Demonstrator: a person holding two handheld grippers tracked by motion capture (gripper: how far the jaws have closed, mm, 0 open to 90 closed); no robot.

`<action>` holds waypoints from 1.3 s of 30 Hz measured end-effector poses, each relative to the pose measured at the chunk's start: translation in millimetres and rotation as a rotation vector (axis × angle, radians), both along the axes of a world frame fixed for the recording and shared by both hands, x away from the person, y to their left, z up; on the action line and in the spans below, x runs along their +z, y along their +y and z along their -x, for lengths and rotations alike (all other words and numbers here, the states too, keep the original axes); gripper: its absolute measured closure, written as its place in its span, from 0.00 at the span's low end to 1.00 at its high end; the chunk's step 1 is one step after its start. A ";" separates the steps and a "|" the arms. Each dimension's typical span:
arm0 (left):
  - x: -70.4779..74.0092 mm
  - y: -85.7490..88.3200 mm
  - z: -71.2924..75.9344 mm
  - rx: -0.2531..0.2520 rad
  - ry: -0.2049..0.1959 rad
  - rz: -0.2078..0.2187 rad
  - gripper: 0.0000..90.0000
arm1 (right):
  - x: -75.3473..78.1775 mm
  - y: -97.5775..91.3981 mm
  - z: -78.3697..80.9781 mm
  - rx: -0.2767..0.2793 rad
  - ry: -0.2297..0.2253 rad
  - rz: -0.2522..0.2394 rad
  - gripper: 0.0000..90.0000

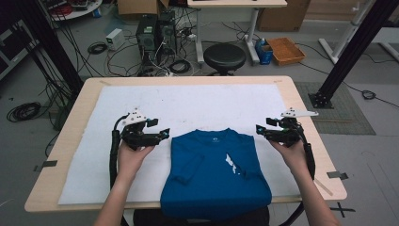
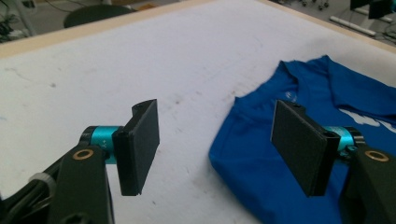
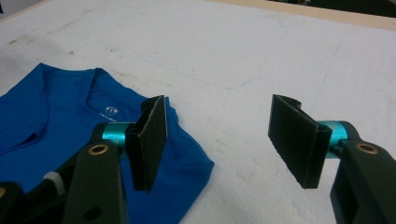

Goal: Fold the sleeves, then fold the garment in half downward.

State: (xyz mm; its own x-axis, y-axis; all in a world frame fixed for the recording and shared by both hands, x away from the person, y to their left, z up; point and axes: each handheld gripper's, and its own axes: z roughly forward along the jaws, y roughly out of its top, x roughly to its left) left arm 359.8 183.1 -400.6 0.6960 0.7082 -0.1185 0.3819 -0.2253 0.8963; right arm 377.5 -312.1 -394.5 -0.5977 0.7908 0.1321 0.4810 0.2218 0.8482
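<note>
Two claws hang wide open and empty, left claw [image 1: 165, 133] and right claw [image 1: 258, 129] flanking the folded blue cotton T-shirt [image 1: 217, 169] on the white-covered tabletop [image 1: 188, 103].

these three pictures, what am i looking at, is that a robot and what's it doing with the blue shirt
There is no robot here. A person sits at a table and holds a hand tool in each hand, each with two black jaws that pinch like fingers.

The high view is taken from above the person and looks down on the table. The left gripper and the right gripper show there, one either side of the shirt.

The other two pictures come from small cameras riding on the grippers, looking along their own jaws.

A white cloth covers the table. On it lies a blue t-shirt, sleeves folded in, its lower part hanging over the near edge.

Both grippers are open and nothing is held.
</note>
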 end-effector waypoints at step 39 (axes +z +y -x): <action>-12.9 -15.7 -22.7 -0.002 0.136 0.090 0.44 | -11.8 2.9 -17.4 -0.004 0.060 0.021 0.44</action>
